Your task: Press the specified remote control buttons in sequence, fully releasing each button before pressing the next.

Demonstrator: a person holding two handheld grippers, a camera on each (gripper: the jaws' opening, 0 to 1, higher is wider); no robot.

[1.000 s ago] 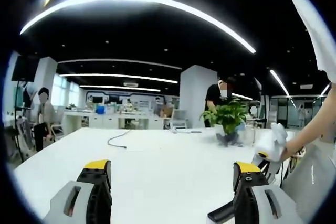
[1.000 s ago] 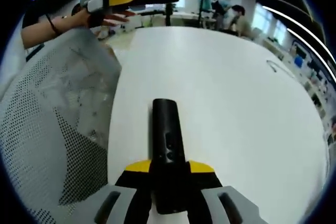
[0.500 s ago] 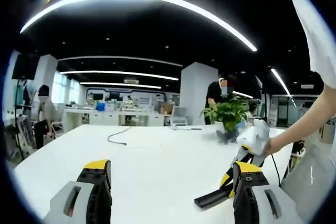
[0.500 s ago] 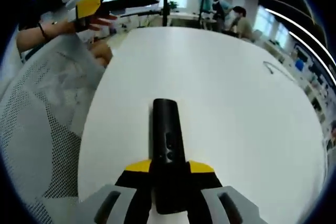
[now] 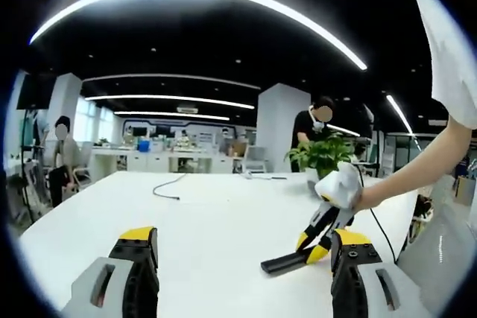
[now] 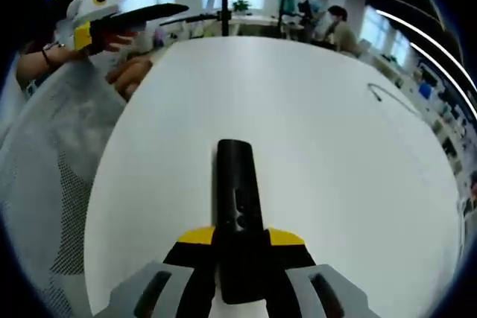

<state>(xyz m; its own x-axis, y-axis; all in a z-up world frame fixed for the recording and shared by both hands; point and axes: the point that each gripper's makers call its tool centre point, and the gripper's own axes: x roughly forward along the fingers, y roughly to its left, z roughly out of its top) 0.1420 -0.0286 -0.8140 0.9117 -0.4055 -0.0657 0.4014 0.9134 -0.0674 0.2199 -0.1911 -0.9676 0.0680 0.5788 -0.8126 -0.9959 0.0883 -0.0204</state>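
Note:
A black remote control (image 6: 238, 199) points away over the white table (image 6: 313, 132) in the right gripper view, and my right gripper (image 6: 240, 240) is shut on its near end. In the left gripper view that remote (image 5: 285, 262) hangs low over the table (image 5: 209, 221), held by the right gripper (image 5: 311, 243), which comes in from the right on a person's arm (image 5: 402, 180). My left gripper (image 5: 242, 247) stands open with nothing between its fingers. It also shows at the upper left as the left gripper (image 6: 100, 20), off the table's edge.
A potted plant (image 5: 322, 158) and a loose cable (image 5: 168, 188) lie far across the table. The cable (image 6: 387, 94) sits near the right rim. A white mesh chair back (image 6: 45, 184) stands left of the table. People (image 5: 59, 158) are in the office behind.
The right gripper has carried the remote further left, in over the table, toward the space ahead of the left jaws. The left gripper has stayed open.

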